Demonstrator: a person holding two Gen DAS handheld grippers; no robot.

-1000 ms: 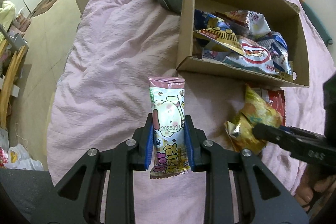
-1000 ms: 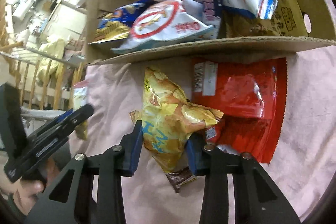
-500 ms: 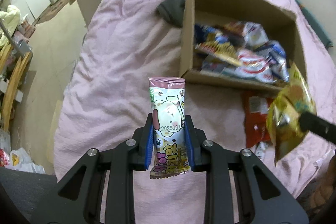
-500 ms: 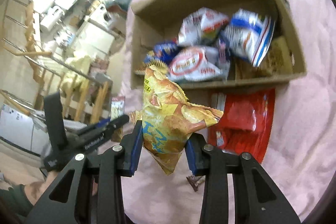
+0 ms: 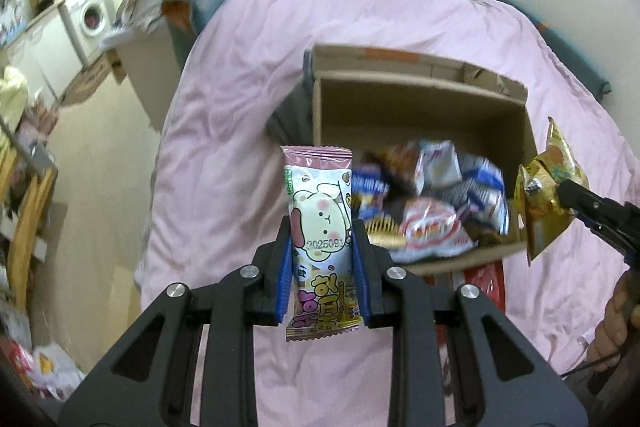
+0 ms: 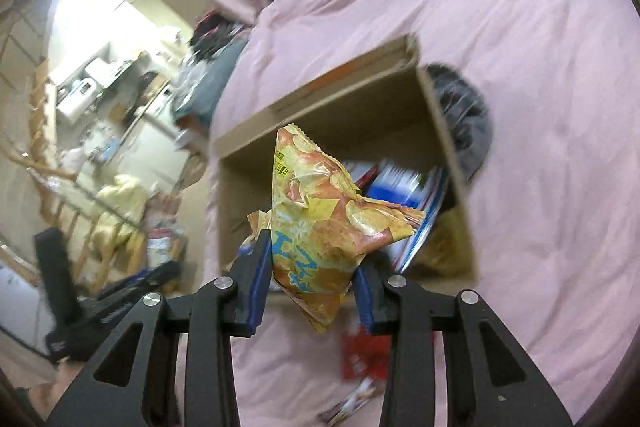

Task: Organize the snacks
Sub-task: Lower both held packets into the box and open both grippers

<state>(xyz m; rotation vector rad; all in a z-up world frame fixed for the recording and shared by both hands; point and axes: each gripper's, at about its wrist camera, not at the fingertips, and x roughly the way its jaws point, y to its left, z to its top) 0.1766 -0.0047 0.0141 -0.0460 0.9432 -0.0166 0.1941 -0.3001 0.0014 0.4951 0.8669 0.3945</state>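
- Pink cartoon-print snack packet [image 5: 319, 239]: upright, clamped in your left gripper [image 5: 320, 267], near side of the open brown cardboard box [image 5: 420, 107].
- Crinkled yellow chip bag [image 6: 320, 227]: pinched in your right gripper [image 6: 308, 291], above the box's near edge.
- Box sits on the pink bedsheet [image 5: 240, 107], snacks inside.

My left tool [image 5: 320, 267] clamps pink bear packet [image 5: 318, 223] just before cardboard box [image 5: 420, 107] on bed [image 5: 240, 107]; right of box, right tool [image 5: 576, 195] grips yellow chip bag [image 5: 548, 187].
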